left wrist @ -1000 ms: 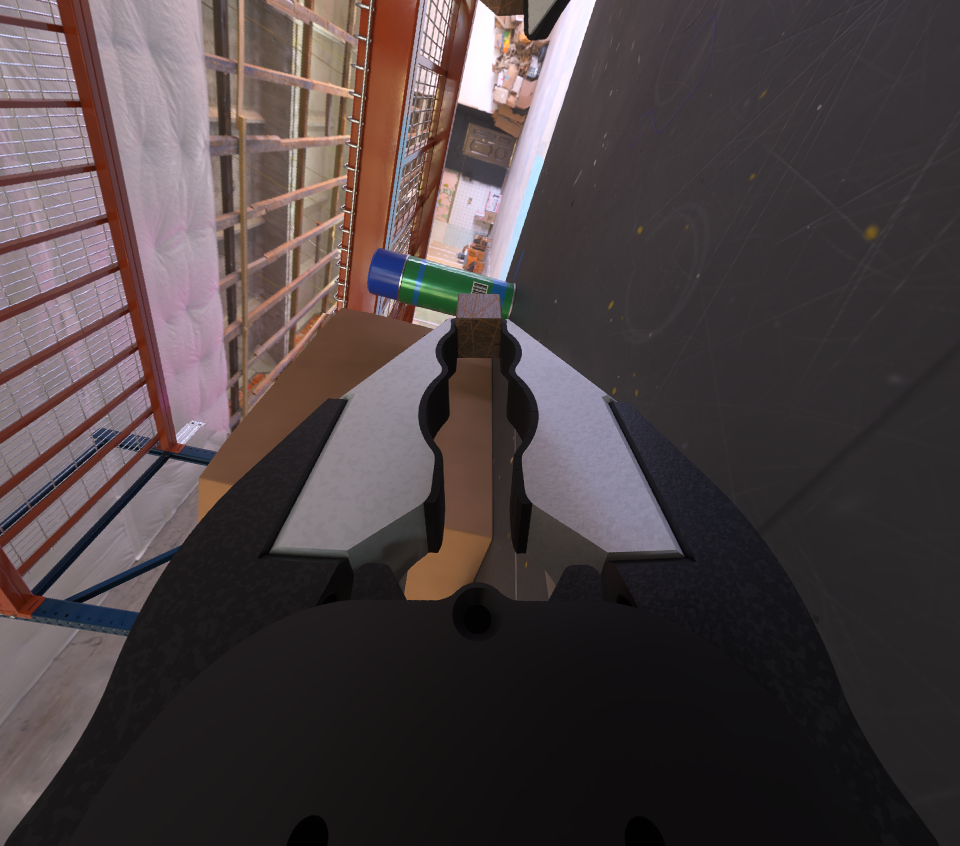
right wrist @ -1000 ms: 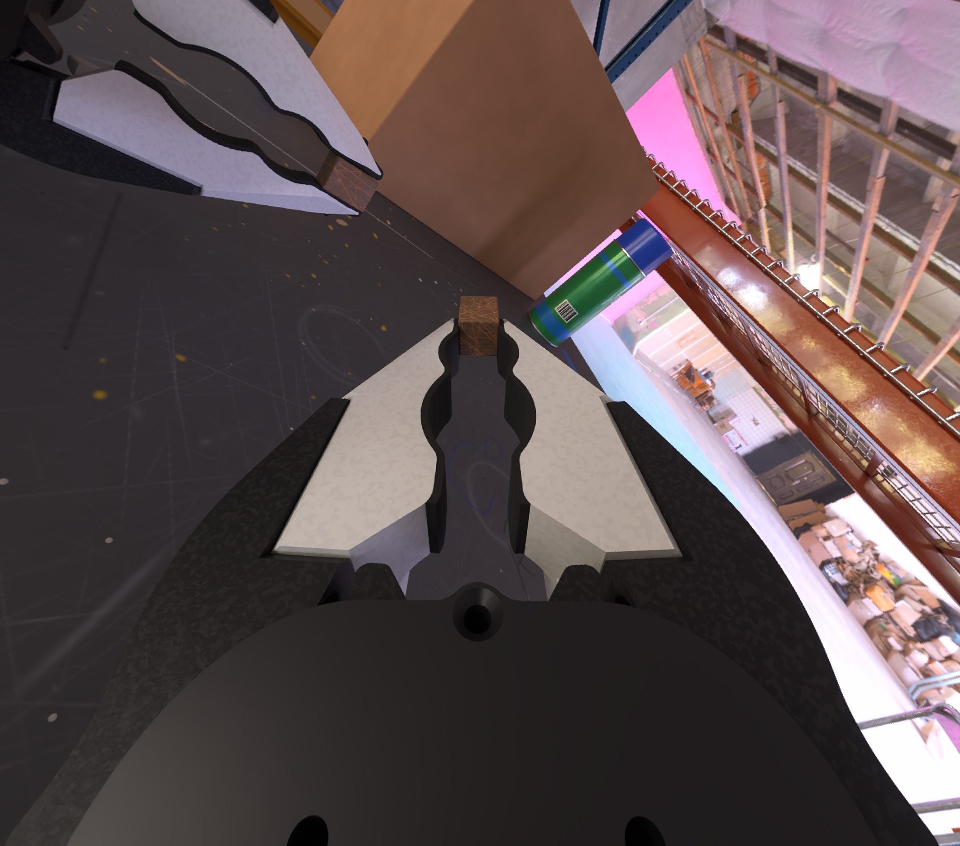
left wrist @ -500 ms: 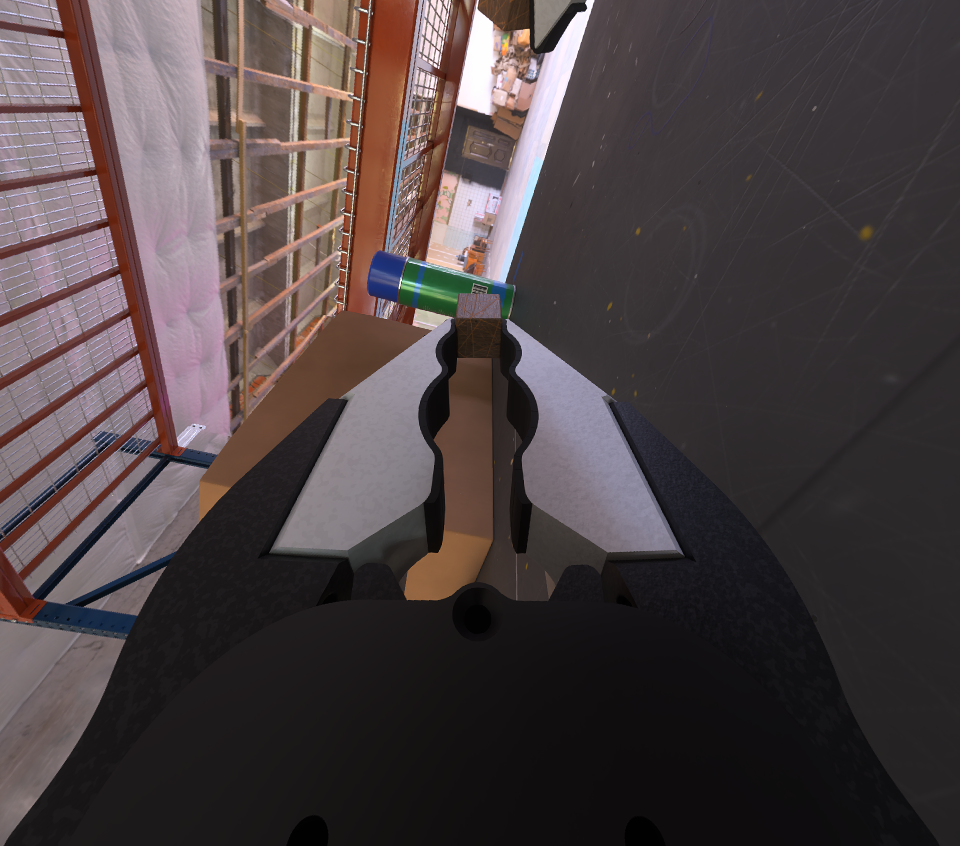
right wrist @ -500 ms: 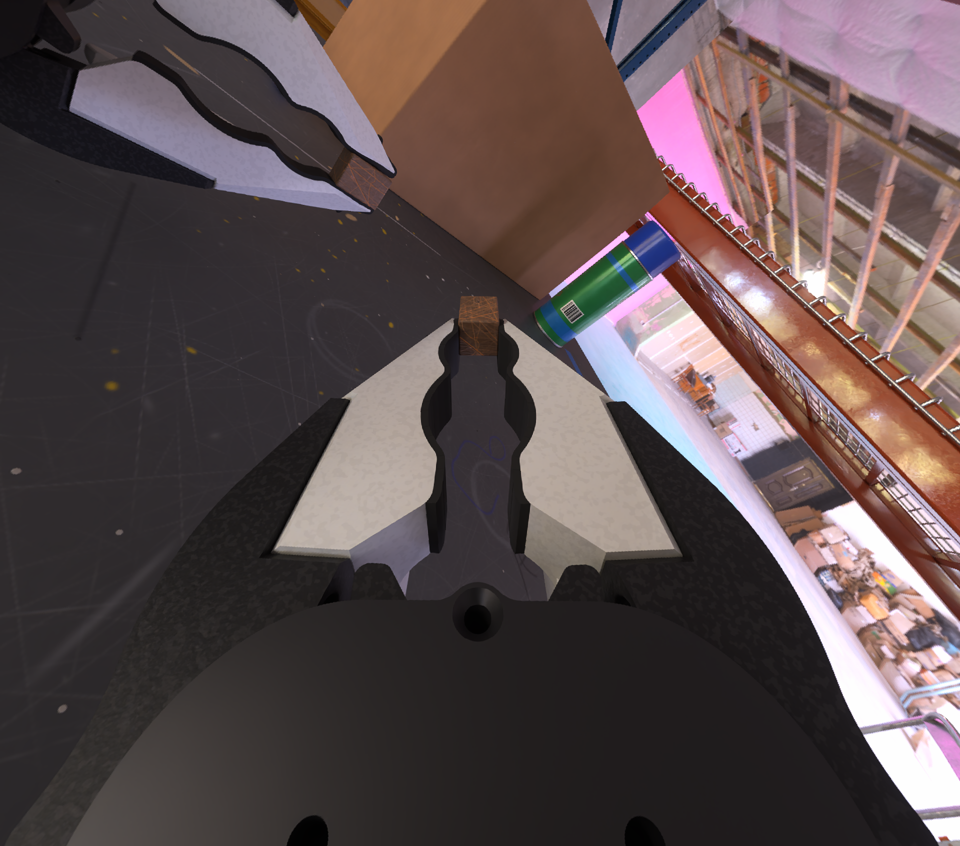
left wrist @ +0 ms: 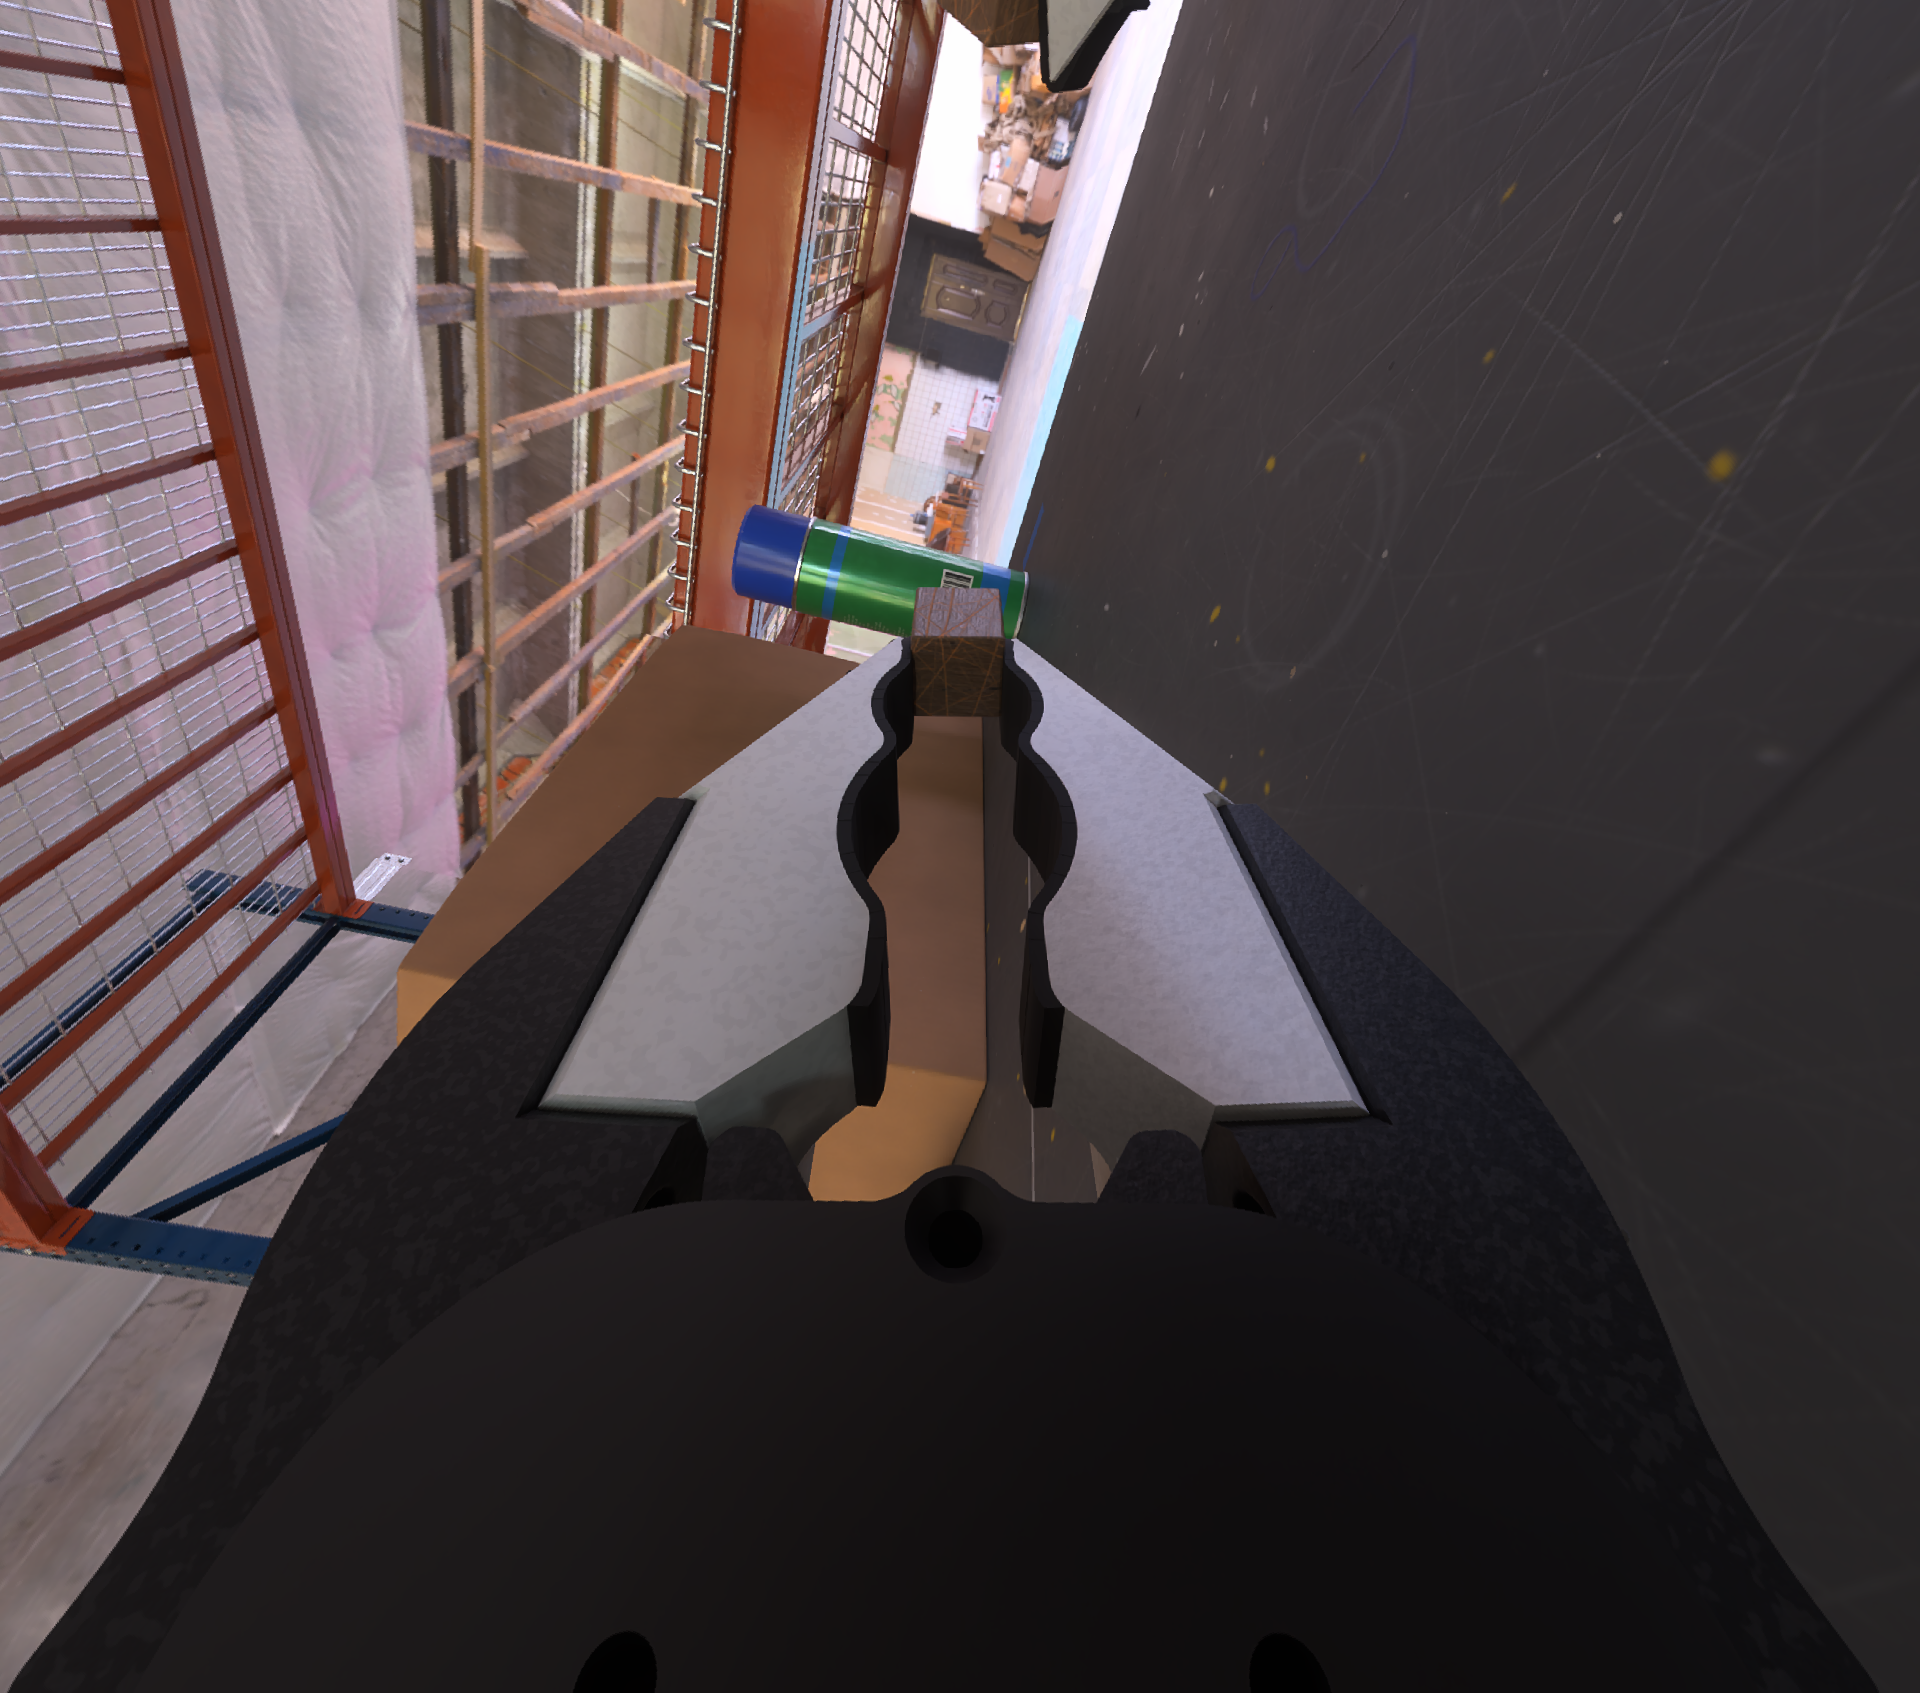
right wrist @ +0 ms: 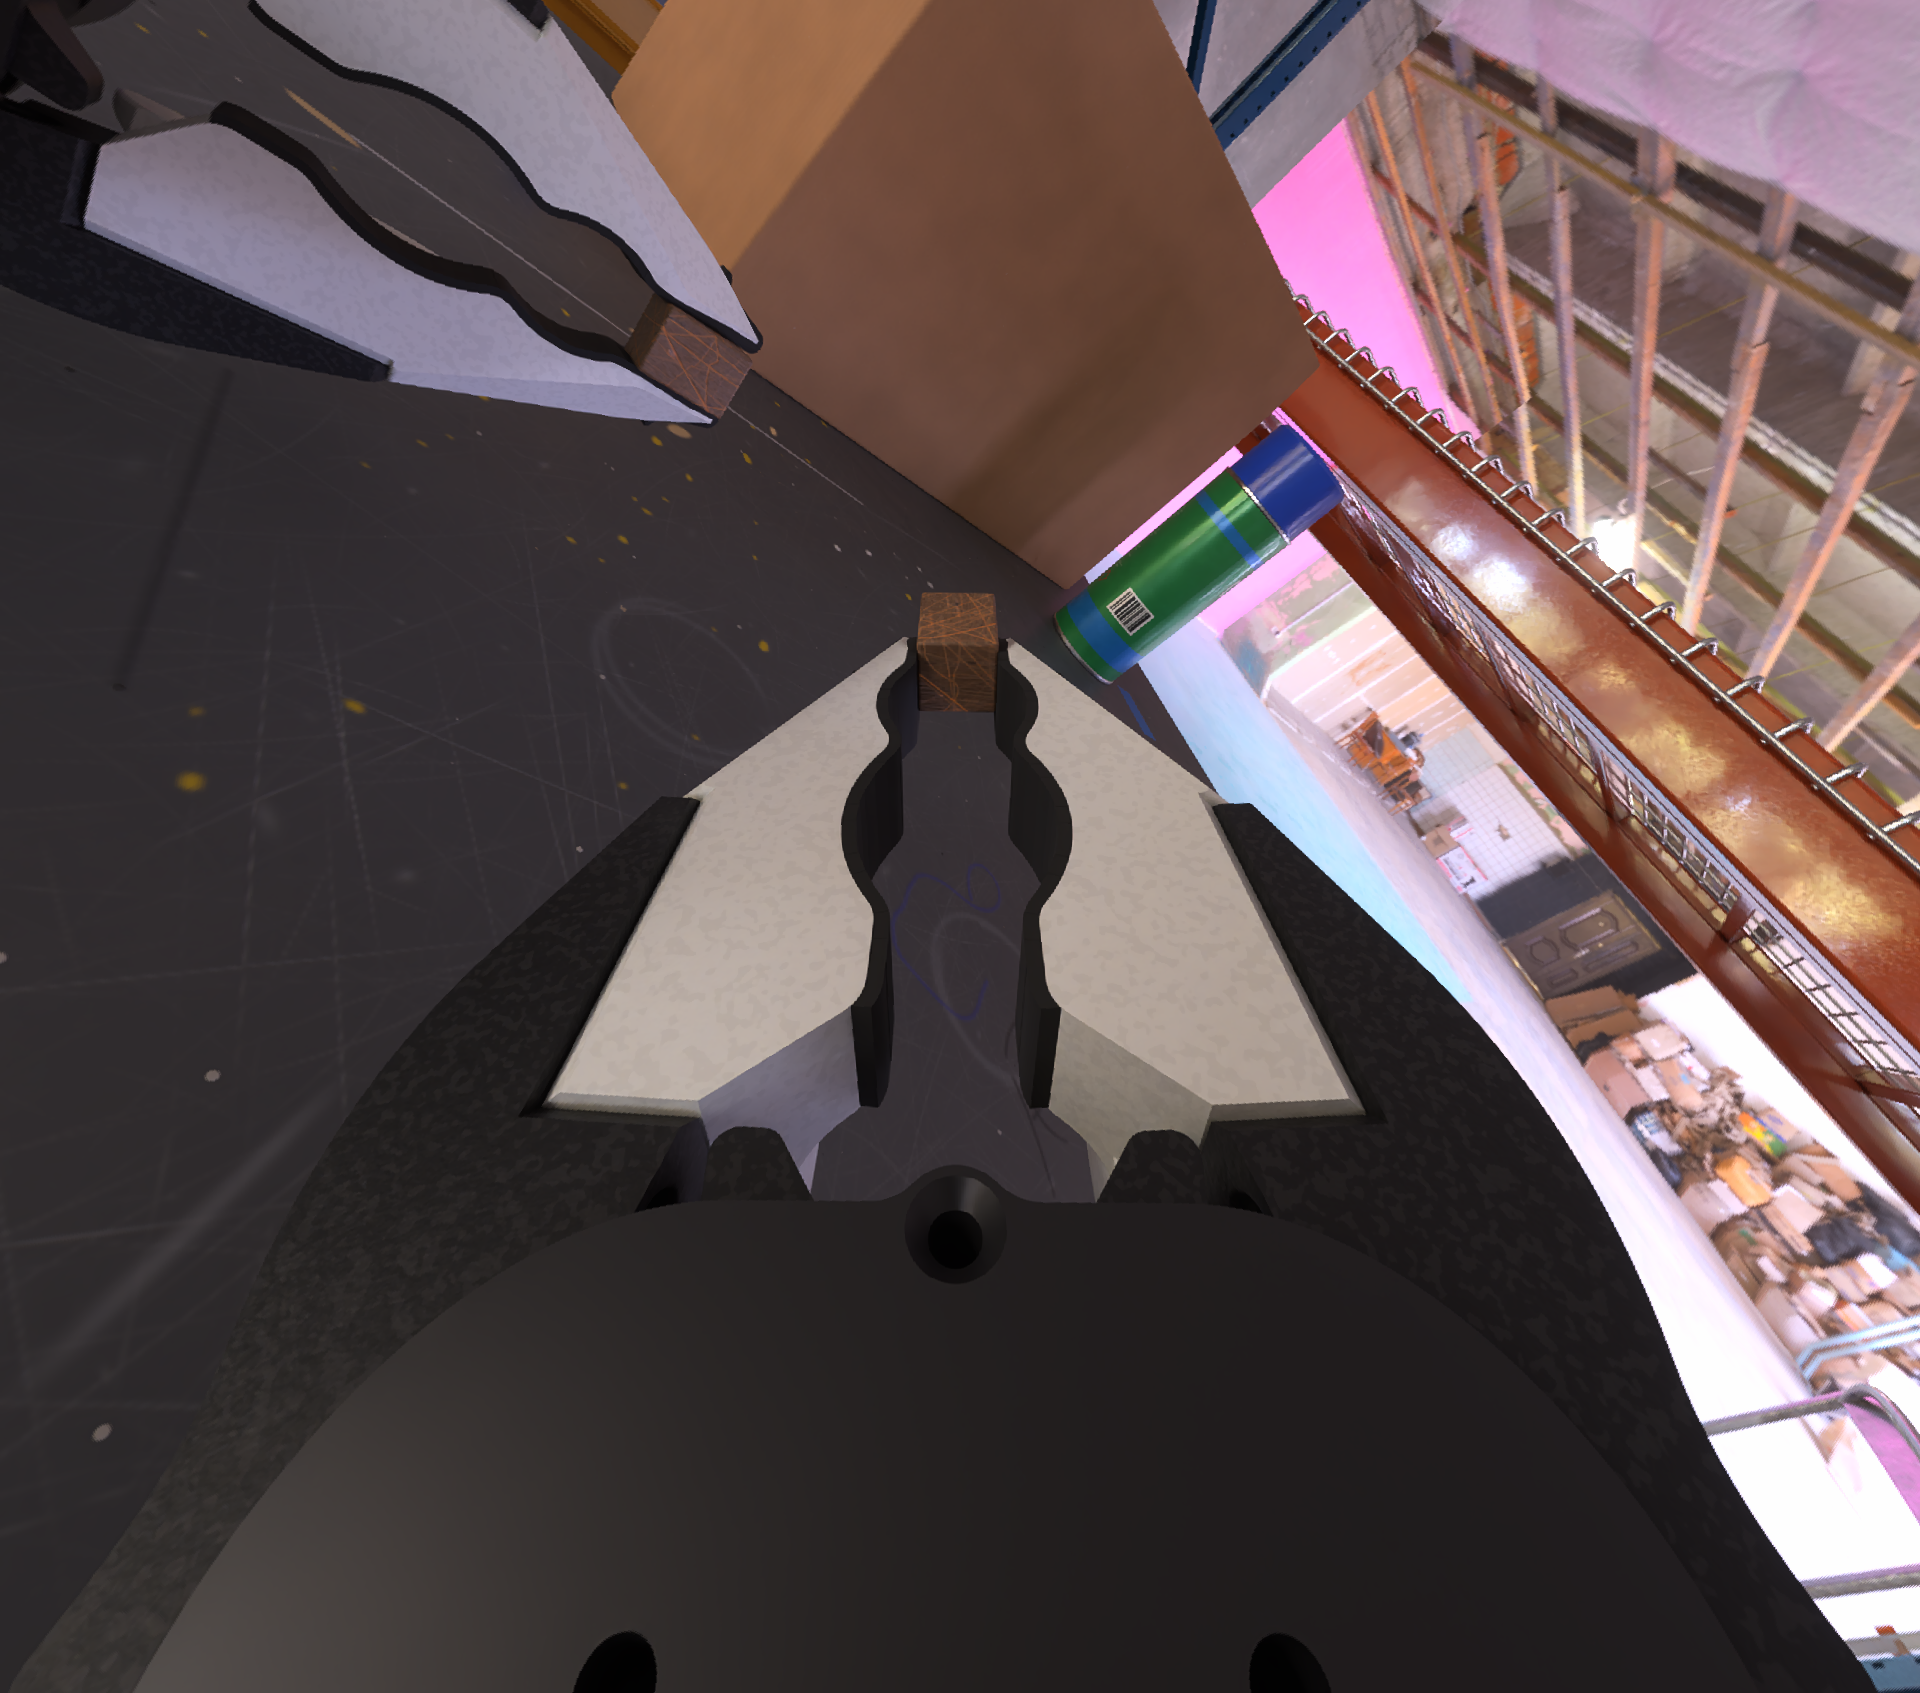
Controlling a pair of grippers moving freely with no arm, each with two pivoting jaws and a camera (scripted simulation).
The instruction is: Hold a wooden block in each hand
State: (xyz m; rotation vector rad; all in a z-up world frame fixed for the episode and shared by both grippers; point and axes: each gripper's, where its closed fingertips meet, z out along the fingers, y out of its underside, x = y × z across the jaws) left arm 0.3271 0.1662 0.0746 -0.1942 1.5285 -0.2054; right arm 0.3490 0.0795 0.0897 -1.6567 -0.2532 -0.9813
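Both views are evenly and brightly lit, sharp from near to far, with no motion blur. Wide-angle distortion bends straight lines toward the frame edges, as on the orange rack beam point(right wrist: 1621, 687) at right, which carries bright glare patches. The dark tabletop point(left wrist: 1558, 500) stays dim and matte.

Scratched wooden block point(right wrist: 957, 651); glossy can point(right wrist: 1195, 552); matt cardboard box point(right wrist: 966, 189)
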